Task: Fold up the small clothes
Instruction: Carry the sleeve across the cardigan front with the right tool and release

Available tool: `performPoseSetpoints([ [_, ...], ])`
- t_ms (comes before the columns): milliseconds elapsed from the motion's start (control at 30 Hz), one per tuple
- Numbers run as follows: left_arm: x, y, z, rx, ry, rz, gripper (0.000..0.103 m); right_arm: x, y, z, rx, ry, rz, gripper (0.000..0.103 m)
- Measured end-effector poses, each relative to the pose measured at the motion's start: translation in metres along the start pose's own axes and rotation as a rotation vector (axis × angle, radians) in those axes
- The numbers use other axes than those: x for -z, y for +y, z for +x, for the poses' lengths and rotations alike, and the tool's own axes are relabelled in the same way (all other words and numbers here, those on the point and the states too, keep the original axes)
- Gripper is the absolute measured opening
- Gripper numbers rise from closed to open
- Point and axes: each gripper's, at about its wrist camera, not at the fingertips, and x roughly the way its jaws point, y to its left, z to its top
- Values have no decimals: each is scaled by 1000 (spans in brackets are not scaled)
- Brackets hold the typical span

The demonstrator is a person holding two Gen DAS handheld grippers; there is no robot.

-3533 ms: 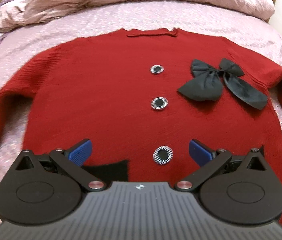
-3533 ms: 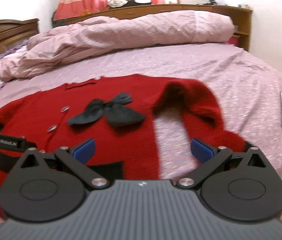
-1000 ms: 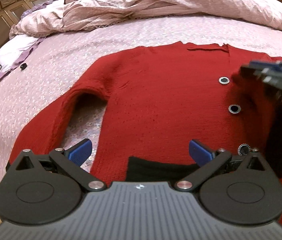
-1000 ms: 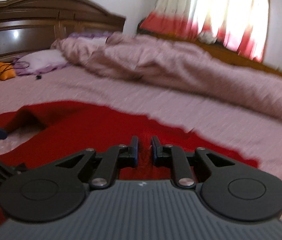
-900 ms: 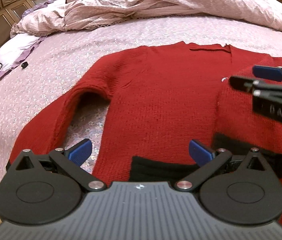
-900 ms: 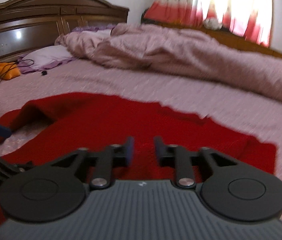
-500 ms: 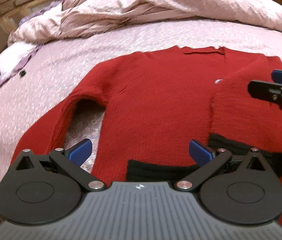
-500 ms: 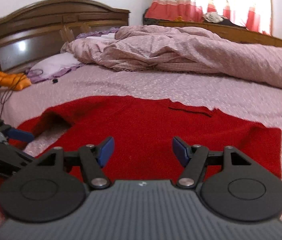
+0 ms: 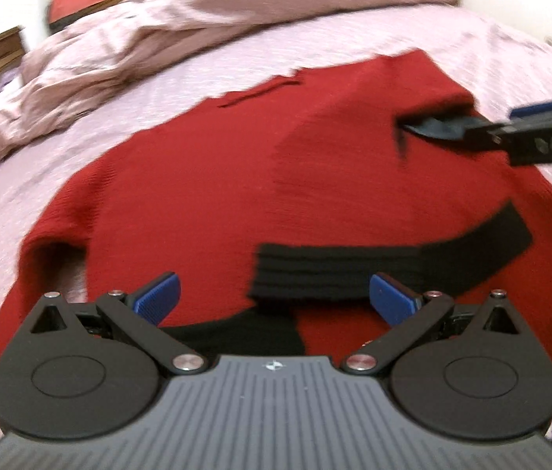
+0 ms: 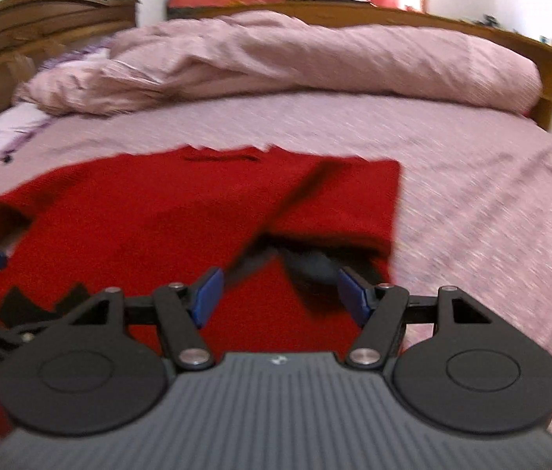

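Red cardigan (image 9: 205,196) flat on bed (image 10: 491,211), one side folded in. Left gripper (image 9: 274,297) fingers spread, empty; right gripper (image 10: 277,288) likewise.

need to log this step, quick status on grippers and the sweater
Left gripper open, empty. Right gripper open, empty, above red sweater. One side folded over the body, black bow peeking out. Nothing in the way.
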Motion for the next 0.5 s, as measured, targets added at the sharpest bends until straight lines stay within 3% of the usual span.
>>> performPoseSetpoints([
  [267, 4, -47, 16, 88, -19, 175, 103, 17, -17, 9, 17, 63, 40, 66],
  [500, 6, -58, 40, -6, -43, 217, 103, 27, -21, 21, 9, 105, 72, 66],
])
